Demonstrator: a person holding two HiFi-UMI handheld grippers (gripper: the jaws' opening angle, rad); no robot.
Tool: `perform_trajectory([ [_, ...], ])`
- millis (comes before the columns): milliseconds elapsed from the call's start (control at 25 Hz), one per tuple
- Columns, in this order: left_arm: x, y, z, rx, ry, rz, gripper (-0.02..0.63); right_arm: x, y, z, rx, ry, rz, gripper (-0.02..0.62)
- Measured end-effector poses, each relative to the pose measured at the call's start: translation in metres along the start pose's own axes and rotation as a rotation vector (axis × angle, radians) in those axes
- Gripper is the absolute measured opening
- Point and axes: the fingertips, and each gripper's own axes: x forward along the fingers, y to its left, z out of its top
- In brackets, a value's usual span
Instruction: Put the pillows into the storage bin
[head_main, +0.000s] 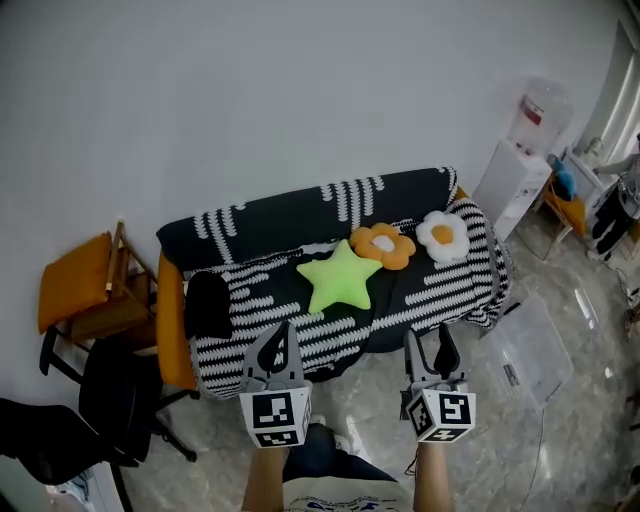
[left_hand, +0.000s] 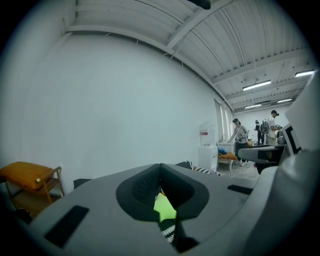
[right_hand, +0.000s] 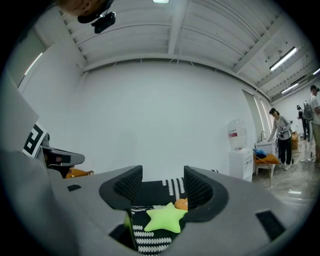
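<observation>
- Left gripper (head_main: 284, 334), just short of the sofa (head_main: 290, 215) front edge: fingers together at the tips, nothing held. Risk: if it arrives like this it will only shove a pillow
- Right gripper (head_main: 430, 350), also at the sofa front: fingers apart, nothing between them, so it looks the readier of the two
- Storage bin (head_main: 528, 318), clear plastic, on the floor off the sofa's right end. Cannot tell whether a lid is on it; a closed lid would stall the drop. Its see-through walls are also easy to misjudge, so a pillow could land on the rim or the floor
- Green star pillow (head_main: 342, 280), middle of the sofa seat. Pinched by one thin arm, the soft stuffing may slip out mid-carry. A low grab may catch the striped blanket (head_main: 450, 285) and drag it along
- Orange flower pillow (head_main: 383, 245), just behind the star and touching its upper right arm. Lifting the star could tip it off
- White egg pillow (head_main: 442, 236), towards the sofa's right end. It is the farthest reach and the likeliest shallow grip
</observation>
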Motion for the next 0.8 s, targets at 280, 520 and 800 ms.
perform_trajectory([
  [280, 0.076, -0.01, -0.01, 0.011, 0.041, -0.022, 0.014, 0.062, -0.033, -0.02, 0.013, 0.038, -0.005, 0.261],
  [520, 0.167, -0.005, -0.007, 0.003, 0.046, -0.035, 0.014, 0.143, -0.063, -0.023, 0.011, 0.053, -0.002, 0.259],
  [800, 0.284, 0.016, 0.015, 0.008, 0.044, -0.056, 0.014, 0.261, -0.089, -0.007, 0.032, 0.041, -0.01, 0.259],
])
